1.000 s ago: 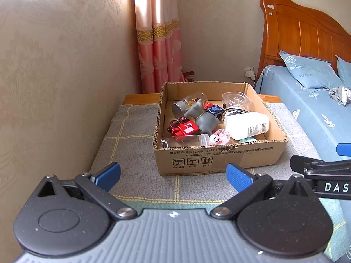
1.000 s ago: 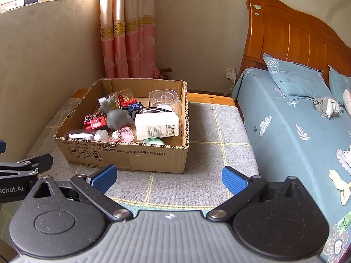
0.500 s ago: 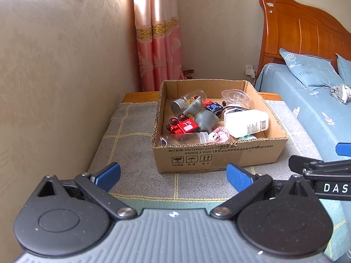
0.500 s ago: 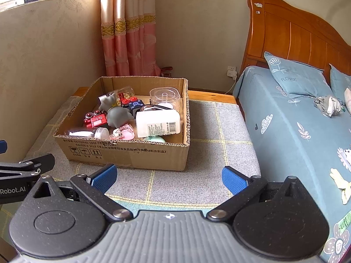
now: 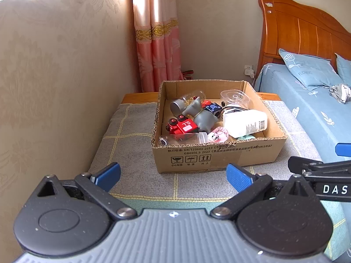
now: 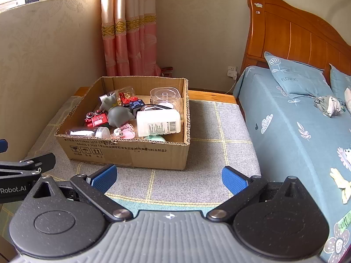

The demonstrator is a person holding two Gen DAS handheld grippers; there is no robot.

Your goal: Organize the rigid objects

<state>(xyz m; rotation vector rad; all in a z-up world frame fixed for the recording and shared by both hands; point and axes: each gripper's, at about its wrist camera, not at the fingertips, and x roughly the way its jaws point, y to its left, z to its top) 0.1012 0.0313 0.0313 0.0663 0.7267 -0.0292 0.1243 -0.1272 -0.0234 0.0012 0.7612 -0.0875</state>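
One bed (image 6: 294, 118) fills the right side of both views, with a blue patterned sheet and a wooden headboard (image 6: 291, 32) in the upper right. Two blue pillows (image 6: 294, 76) lie against it, the second cut off by the frame edge. One pink curtain (image 6: 129, 26) hangs at upper centre. One bench (image 6: 215, 135), covered in grey cloth with yellow grid lines, sits at centre, just beside the bed.

One open cardboard box (image 6: 122, 151) stands on the bench, left of centre in the right wrist view and at centre in the left wrist view (image 5: 219, 155). Its front wall has printed text and three handling symbols. Inside lies a jumble of small things: one white bottle (image 6: 158, 122) with a barcode label on its side, one clear round container (image 6: 165, 95) at the back right, one grey toy animal (image 6: 119, 112) in the middle, one clear jar (image 6: 122, 93) with a grey lid at the back, one red toy vehicle (image 6: 96, 118) marked "S.L", one dark blue block (image 6: 136, 105) with red knobs, one pink toy (image 6: 124, 131) and one clear tube (image 6: 87, 131) along the front wall.

Two grippers sit at the bottom of the frames, short of the box. The left gripper (image 5: 173, 176) and right gripper (image 6: 169, 176) each have blue pads spread wide apart, holding nothing
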